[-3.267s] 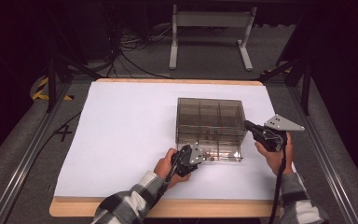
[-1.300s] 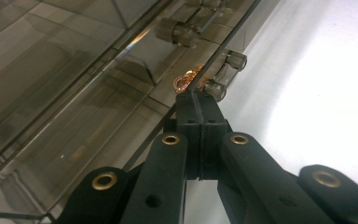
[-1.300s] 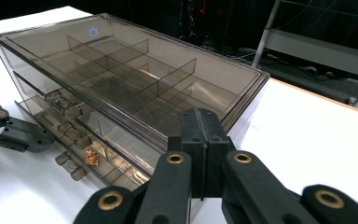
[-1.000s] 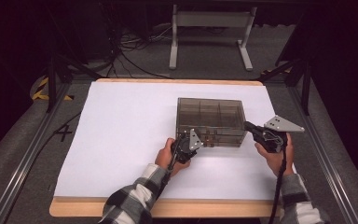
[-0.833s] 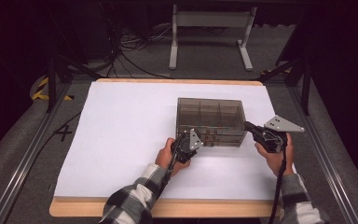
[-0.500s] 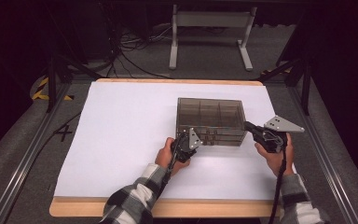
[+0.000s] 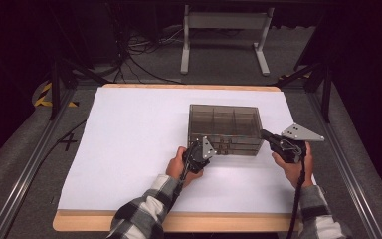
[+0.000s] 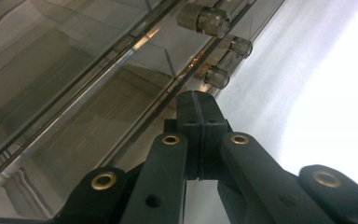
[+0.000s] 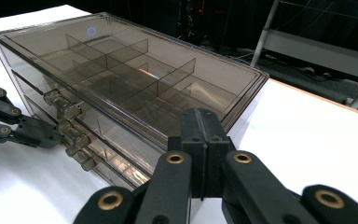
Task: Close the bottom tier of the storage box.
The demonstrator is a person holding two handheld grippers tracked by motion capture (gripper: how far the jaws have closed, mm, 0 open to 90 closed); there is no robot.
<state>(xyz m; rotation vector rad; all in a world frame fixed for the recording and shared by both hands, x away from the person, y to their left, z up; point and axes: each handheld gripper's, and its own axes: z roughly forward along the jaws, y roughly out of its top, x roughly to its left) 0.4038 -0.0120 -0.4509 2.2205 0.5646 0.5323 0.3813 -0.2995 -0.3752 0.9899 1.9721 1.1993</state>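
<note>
Your drawer box (image 7: 225, 129), a smoky clear cabinet with three shallow drawers, sits right of centre in the high view on the white-covered counter (image 7: 129, 139), knobs facing the bottom of the frame. Your left gripper (image 8: 196, 103) has its fingers pressed together with nothing between them, the tip at the lower drawer front just short of the row of knobs (image 8: 216, 77); I cannot tell whether it touches the plastic. Your right gripper (image 9: 200, 126) is likewise closed and empty, resting against the box's right end near the top corner. Judging from this, you are closing or steadying a drawer: keep the right one bracing so the light box does not slide, and push with the left squarely on the drawer front rather than on a knob, which could slip aside. The counter around is bare; beyond its far edge stands a metal frame (image 7: 224, 35) among cables, well apart.
</note>
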